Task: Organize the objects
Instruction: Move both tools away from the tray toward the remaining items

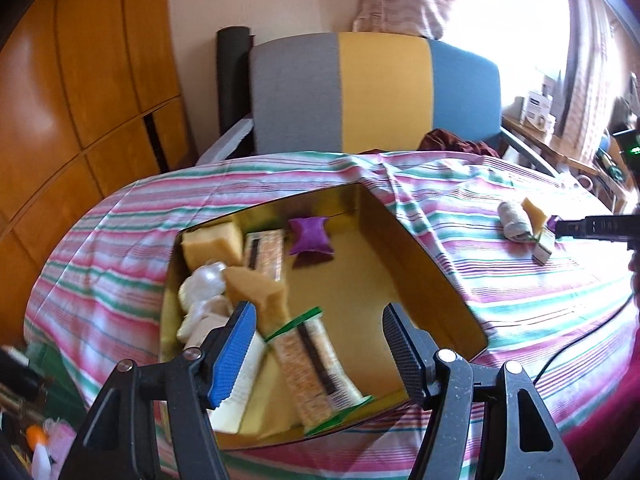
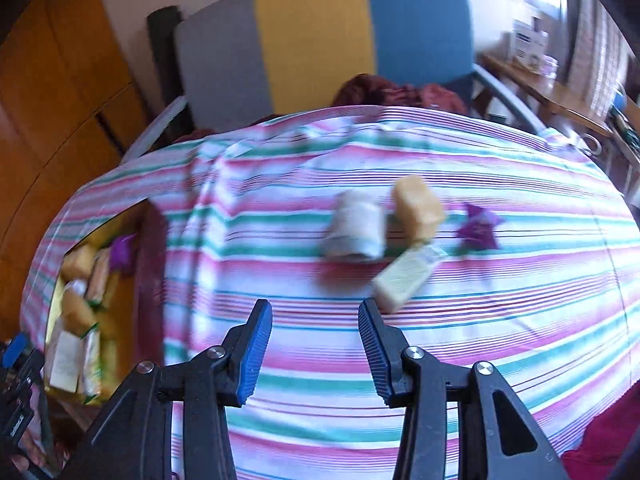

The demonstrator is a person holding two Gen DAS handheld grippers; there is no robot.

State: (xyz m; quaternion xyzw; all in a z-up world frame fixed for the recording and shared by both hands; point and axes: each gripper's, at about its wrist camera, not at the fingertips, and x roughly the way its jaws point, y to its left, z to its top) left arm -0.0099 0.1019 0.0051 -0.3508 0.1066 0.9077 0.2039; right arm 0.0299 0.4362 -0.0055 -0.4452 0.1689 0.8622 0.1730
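An open gold-lined box (image 1: 416, 256) lies on the striped cloth. It holds yellow sponges (image 1: 256, 284), wrapped snack bars (image 1: 312, 356), a purple pouch (image 1: 310, 236) and white packets (image 1: 204, 280). My left gripper (image 1: 320, 320) hovers open over the box's near end, with nothing between its fingers. To the right on the cloth lie a rolled grey cloth (image 2: 354, 226), a yellow sponge (image 2: 416, 206), a second purple pouch (image 2: 478, 228) and a small cream carton (image 2: 404, 276). My right gripper (image 2: 314, 312) is open and empty, just short of the carton.
A grey, yellow and blue chair back (image 1: 360, 92) stands behind the table, with a dark red cloth (image 2: 384, 88) on its seat. Wooden cupboards (image 1: 80, 80) line the left. A cluttered side table (image 1: 560, 140) is at the right. The cloth is bare between the box and the loose items.
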